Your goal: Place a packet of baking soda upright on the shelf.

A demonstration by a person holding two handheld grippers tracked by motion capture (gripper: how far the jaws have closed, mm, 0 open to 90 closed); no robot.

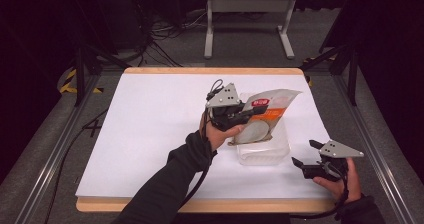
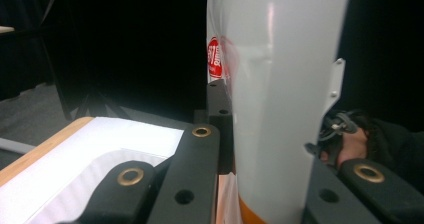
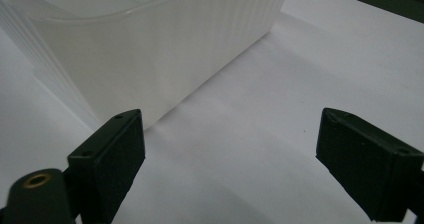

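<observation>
Right gripper [image 1: 306, 154]: you hold it nearest you, low over the front right of the table, jaws spread wide with nothing between them.
Right gripper view: its jaws point at the white table top [image 3: 260, 134], just short of the container's ribbed wall [image 3: 150, 64].
Container [image 1: 265, 151]: clear plastic tub, resting on the table right of centre, just beyond and left of your right gripper.
Left gripper [image 1: 255, 111]: you hold it above the tub, jaws clamped on the pouch.
Pouch [image 1: 265, 115]: white with an orange band and a red label, lifted above the tub, tilted toward the far right.
Left gripper view: the pouch [image 2: 280, 99] stands pinched between the black jaws.
</observation>
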